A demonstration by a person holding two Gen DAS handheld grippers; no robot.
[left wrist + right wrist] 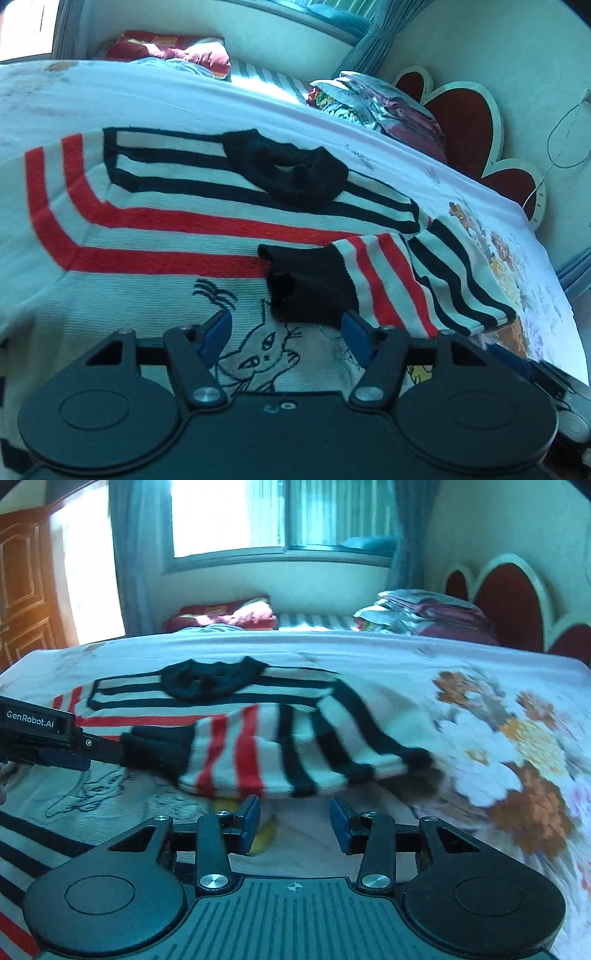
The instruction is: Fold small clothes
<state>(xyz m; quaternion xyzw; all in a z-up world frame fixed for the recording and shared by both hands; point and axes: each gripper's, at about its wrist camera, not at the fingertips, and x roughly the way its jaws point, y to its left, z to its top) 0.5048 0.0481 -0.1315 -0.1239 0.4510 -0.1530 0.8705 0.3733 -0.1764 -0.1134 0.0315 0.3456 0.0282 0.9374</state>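
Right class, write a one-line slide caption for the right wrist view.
Right gripper open above the bed sheet, the striped sweater's folded sleeve just ahead.

A small striped sweater (207, 716) lay spread on the bed (369, 653) across the left and centre of the frame, its black collar (207, 681) toward the top. One sleeve (280, 753), striped red and black with a black cuff, was folded across the body. The right gripper (294, 821) filled the bottom, its blue fingers (251, 818) apart with nothing between them. The left gripper (107, 751) reached in from the left edge to the cuff.
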